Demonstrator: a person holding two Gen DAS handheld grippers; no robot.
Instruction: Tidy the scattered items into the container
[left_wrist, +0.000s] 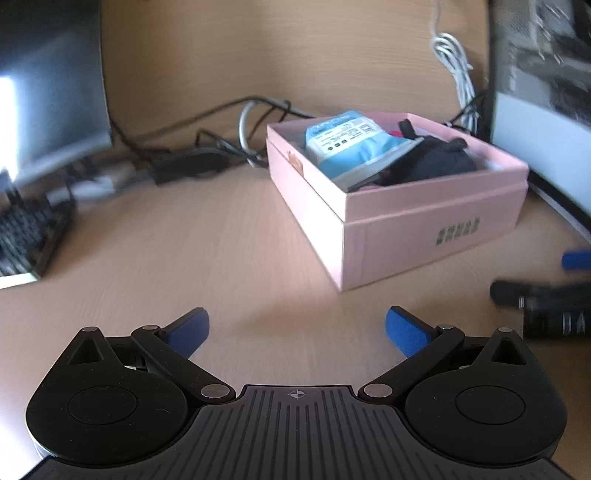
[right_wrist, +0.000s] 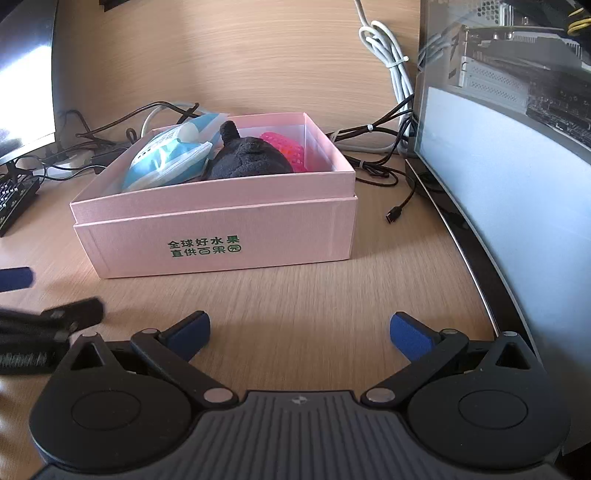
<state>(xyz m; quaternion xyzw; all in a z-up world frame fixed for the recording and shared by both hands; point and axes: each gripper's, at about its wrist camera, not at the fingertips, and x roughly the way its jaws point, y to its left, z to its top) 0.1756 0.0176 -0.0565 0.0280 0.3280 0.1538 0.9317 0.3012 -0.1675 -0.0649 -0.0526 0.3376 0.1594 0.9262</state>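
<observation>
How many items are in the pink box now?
3 visible: blue pack at left, black plush in the middle, pink mesh item behind it. More may lie underneath in the box.

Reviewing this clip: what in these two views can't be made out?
- Bottom of the pink box: in both views, covered by the blue packet, black plush and pink mesh item.
- Box print: left wrist view, motion-blurred.
- Right gripper: left wrist view, cut off by the right edge, blurred.
- Keyboard: cut off at the left edge in both views.
</observation>
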